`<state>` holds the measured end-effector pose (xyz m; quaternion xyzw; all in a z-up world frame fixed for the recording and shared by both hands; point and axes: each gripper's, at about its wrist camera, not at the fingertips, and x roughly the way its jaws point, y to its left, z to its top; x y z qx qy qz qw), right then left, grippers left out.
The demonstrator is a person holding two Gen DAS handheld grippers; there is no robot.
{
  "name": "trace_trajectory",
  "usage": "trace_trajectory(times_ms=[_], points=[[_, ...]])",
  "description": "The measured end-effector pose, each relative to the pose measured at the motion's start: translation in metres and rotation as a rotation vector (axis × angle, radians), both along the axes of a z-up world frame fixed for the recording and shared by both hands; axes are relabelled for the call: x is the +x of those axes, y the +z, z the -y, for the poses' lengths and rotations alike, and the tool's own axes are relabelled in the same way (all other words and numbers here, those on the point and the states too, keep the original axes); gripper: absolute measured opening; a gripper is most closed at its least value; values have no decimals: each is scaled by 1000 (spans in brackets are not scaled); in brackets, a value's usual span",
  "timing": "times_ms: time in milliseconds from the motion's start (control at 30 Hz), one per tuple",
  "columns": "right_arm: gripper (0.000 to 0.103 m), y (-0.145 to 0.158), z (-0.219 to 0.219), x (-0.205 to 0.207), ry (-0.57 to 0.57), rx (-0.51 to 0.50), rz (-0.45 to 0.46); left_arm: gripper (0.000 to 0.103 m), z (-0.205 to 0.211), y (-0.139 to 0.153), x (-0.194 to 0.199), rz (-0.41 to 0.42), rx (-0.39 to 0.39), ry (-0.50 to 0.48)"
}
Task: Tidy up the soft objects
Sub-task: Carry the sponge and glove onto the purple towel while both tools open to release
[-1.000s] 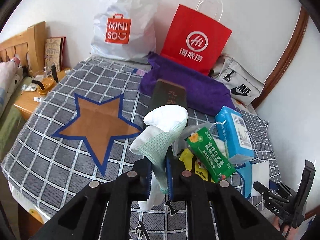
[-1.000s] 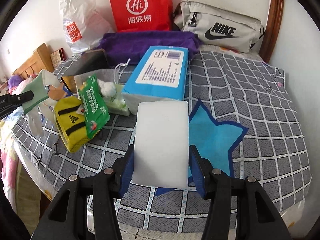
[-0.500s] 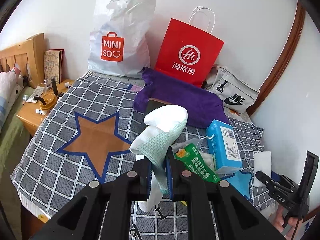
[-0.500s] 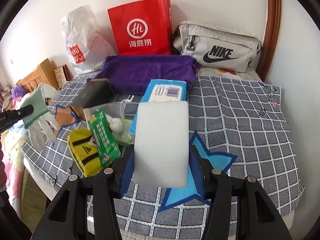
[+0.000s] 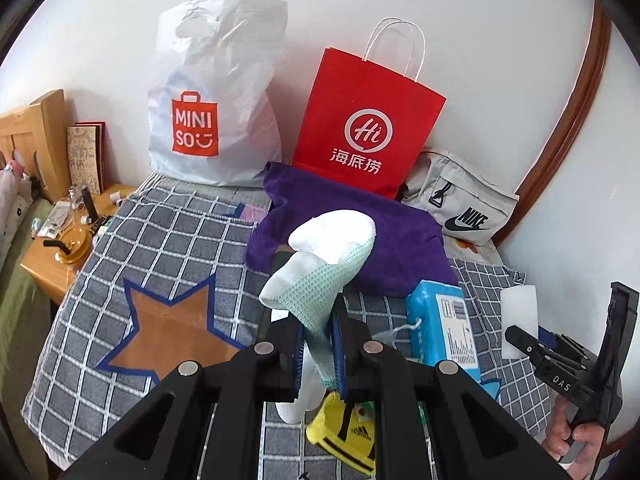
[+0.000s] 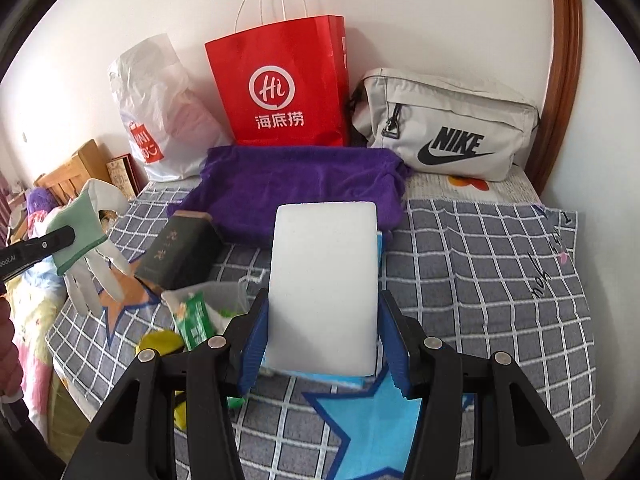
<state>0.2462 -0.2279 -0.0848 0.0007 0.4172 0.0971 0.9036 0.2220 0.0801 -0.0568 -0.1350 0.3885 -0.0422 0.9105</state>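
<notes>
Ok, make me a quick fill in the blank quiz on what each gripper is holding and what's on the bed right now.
1. The left gripper is shut on a white and green ____.
2. The white sponge block sits between the jaws of the ____ gripper.
3. The purple towel lies just in front of the ____ paper bag.
4. The grey pouch against the wall carries the brand name ____.

Missing words: glove; right; red; Nike

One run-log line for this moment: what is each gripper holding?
left gripper: shut on glove | right gripper: shut on white sponge | both held above checked cloth
</notes>
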Motion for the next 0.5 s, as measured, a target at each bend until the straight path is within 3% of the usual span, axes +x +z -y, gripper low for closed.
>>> trace_trajectory(times_ms=[500], points=[[51, 1, -6, 87, 0, -6, 0, 12, 3, -4, 89, -14, -14, -13]])
